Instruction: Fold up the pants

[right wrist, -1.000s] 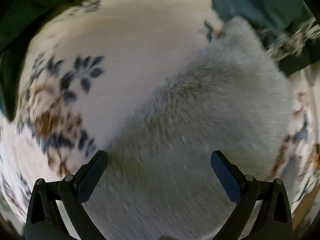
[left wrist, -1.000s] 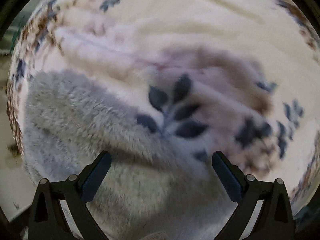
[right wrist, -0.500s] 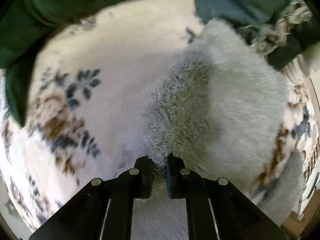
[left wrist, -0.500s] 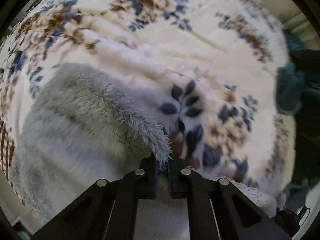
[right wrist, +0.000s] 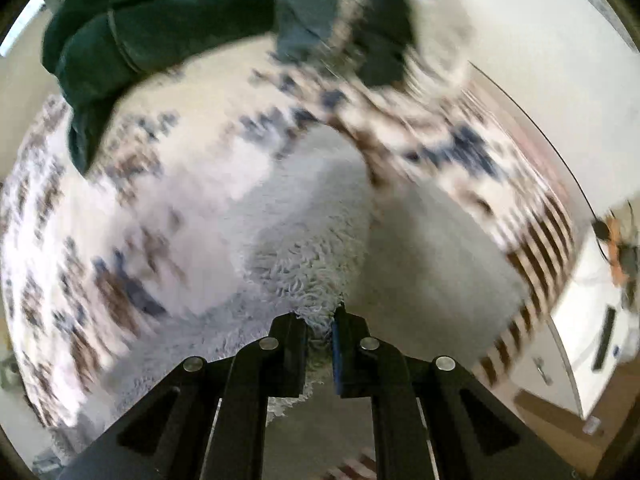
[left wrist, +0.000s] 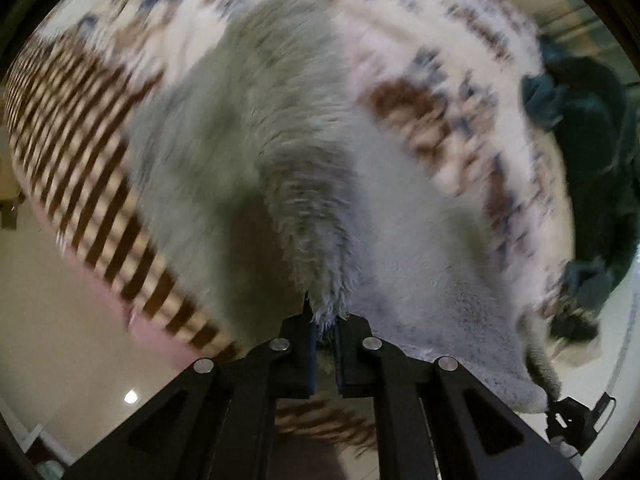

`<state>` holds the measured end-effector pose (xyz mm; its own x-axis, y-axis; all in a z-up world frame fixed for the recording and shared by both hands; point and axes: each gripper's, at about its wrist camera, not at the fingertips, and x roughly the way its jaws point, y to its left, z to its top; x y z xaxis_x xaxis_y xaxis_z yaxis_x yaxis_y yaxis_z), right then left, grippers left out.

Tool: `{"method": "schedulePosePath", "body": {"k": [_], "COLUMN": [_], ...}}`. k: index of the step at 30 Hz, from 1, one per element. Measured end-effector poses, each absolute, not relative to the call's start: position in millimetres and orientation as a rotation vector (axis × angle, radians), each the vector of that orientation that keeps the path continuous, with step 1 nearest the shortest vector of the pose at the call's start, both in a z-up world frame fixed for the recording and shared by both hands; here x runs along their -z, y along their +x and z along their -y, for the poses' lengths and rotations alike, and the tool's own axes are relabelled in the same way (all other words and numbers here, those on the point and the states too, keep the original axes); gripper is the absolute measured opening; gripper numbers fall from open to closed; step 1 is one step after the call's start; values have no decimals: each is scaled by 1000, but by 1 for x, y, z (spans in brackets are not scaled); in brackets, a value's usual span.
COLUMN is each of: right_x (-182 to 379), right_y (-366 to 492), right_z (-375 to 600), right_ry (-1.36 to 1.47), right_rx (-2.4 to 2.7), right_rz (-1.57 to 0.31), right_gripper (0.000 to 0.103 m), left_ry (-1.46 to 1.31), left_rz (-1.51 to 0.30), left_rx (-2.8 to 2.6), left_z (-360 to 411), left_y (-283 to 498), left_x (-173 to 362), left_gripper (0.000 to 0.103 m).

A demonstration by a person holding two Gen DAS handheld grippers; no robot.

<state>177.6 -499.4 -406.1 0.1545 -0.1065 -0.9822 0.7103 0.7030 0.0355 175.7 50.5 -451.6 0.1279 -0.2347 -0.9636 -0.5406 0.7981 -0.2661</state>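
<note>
Left tongs [left wrist: 325,326]: the two black fingers are closing almost together, pinching a tuft of fluffy grey fabric between them.
Right tongs [right wrist: 320,326]: these fingers are also sitting nearly together, gripping a fold of the same fluffy grey fabric.
Pants [left wrist: 280,152]: a shaggy pale grey fleece garment is lying spread over a bed, with one edge rising up into each pair of tongs. In the left wrist view it is stretching away from the tongs toward the top of the picture. In the right wrist view [right wrist: 320,216] it is filling the middle of the picture.
Blanket [left wrist: 460,92]: a cream fleece cover with blue and brown flowers is lying under the pants. Its border, striped brown and cream, is showing on the left of the left wrist view and on the right of the right wrist view. The pattern is looking smeared by motion blur.
Dark green cloth [right wrist: 132,40]: a heap of dark green fabric is resting on the blanket beyond the pants, at the upper left in the right wrist view. It is also showing at the right edge of the left wrist view [left wrist: 592,128].
Floor [left wrist: 60,300]: a pale, glossy floor is showing beside the bed, below the striped border.
</note>
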Motion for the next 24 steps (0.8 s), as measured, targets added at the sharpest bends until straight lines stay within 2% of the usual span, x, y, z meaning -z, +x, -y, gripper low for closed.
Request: {"method": "schedulePosePath", "body": {"k": [2, 5, 7, 8, 9, 10, 11, 12, 16, 24], "right_x": [428, 465, 483, 486, 487, 485, 483, 478, 462, 475], "right_y": [151, 127, 121, 118, 114, 111, 111, 110, 121, 161], "right_z": [500, 500, 495, 493, 490, 486, 483, 477, 445, 390], "right_ry": [584, 628, 661, 679, 676, 653, 634, 602, 515, 454], "right_rx": [646, 646, 633, 623, 609, 598, 590, 575, 521, 462], "right_rz": [-1338, -1422, -1478, -1487, -1487, -1486, -1482, -1471, -1457, -1478], "right_gripper": [10, 11, 24, 28, 42, 59, 64, 71, 73, 73], "left_ry": [-668, -727, -739, -722, -714, -691, -665, -597, -348, -248], "left_rz": [-1503, -1502, -1472, -1449, -1422, -1370, -1348, -1316, -1289, -1261], "left_rx": [-253, -268, -290, -315, -326, -346, -366, -409, -530, -545], "left_z": [-53, -61, -68, -71, -75, -78, -82, -84, -92, -115], "left_y": [158, 145, 140, 139, 138, 140, 141, 148, 180, 200], "left_x": [481, 496, 486, 476, 469, 455, 450, 443, 447, 462], "left_gripper": [5, 9, 16, 28, 42, 50, 69, 74, 74, 74]}}
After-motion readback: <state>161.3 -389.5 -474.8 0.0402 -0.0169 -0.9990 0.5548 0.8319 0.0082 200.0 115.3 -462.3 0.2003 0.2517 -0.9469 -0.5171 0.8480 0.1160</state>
